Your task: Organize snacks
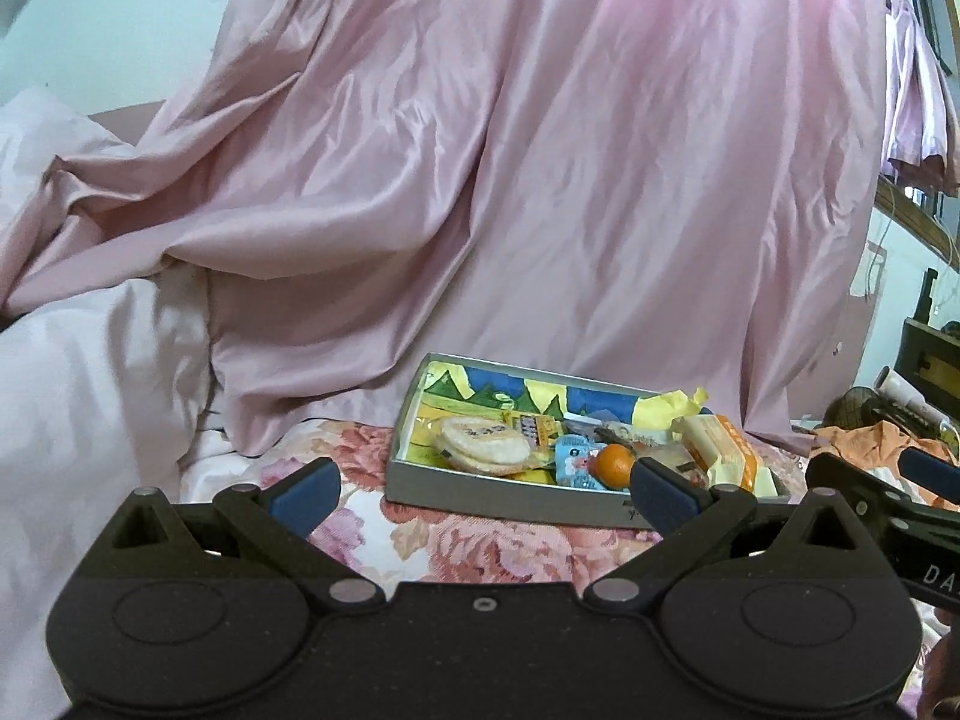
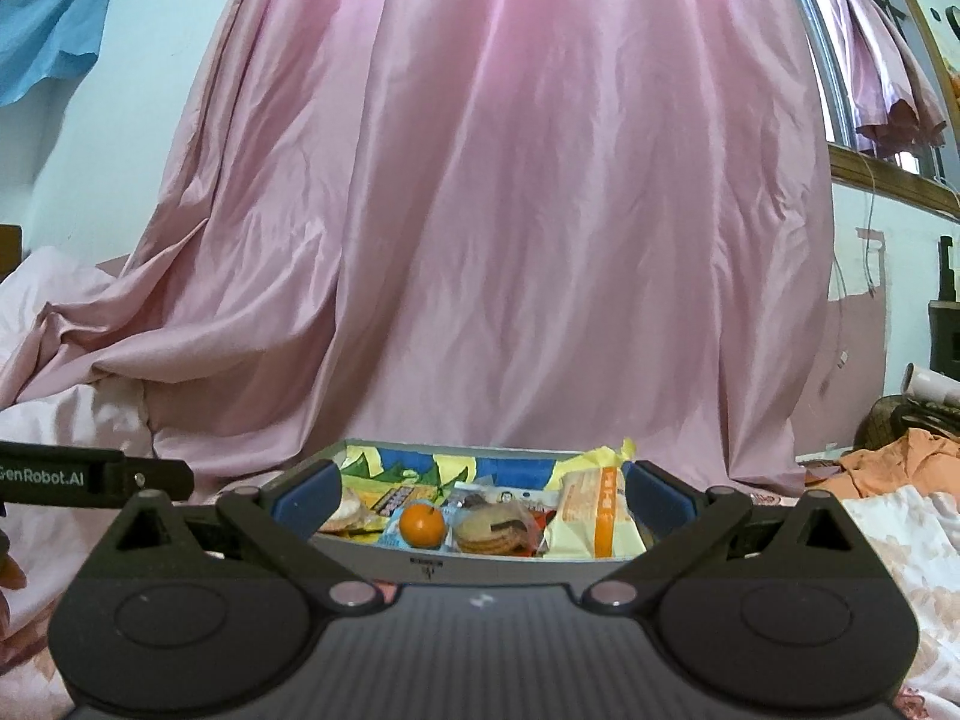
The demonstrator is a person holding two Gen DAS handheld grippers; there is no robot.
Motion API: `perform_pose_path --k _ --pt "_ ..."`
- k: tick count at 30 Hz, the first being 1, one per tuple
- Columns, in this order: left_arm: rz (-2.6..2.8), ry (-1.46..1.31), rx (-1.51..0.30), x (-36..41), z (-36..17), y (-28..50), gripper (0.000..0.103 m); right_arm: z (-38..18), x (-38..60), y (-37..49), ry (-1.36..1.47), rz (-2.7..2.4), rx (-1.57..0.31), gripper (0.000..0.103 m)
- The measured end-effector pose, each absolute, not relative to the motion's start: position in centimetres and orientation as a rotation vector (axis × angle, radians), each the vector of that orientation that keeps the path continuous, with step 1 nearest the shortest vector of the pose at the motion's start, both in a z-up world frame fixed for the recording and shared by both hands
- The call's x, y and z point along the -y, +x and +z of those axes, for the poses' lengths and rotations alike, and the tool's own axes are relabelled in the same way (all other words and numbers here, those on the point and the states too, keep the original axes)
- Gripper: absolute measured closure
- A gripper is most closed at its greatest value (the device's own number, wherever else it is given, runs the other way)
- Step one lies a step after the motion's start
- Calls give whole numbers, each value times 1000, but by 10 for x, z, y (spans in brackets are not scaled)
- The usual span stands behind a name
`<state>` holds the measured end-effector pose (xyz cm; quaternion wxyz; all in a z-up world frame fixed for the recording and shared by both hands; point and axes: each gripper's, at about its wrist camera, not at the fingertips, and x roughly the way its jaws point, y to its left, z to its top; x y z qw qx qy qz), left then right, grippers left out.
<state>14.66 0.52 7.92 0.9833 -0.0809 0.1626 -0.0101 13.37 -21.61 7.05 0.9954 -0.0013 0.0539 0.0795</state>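
floral bed cover | grey snack box | orange cloth

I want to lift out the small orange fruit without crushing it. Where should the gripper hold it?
Take the orange fruit from above, across its round middle; packets crowd its sides, and the open right gripper already faces it.

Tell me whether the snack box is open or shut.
Open. The snack box has no lid on it; the small orange, the round crackers and the orange-and-cream packet lie exposed inside.
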Motion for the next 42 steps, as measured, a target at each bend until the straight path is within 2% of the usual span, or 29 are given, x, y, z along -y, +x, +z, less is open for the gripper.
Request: perform_pose_path --k 42 --pt "-19 -76 -340 -8 54 27 1 50 206 24 -37 183 -191 0"
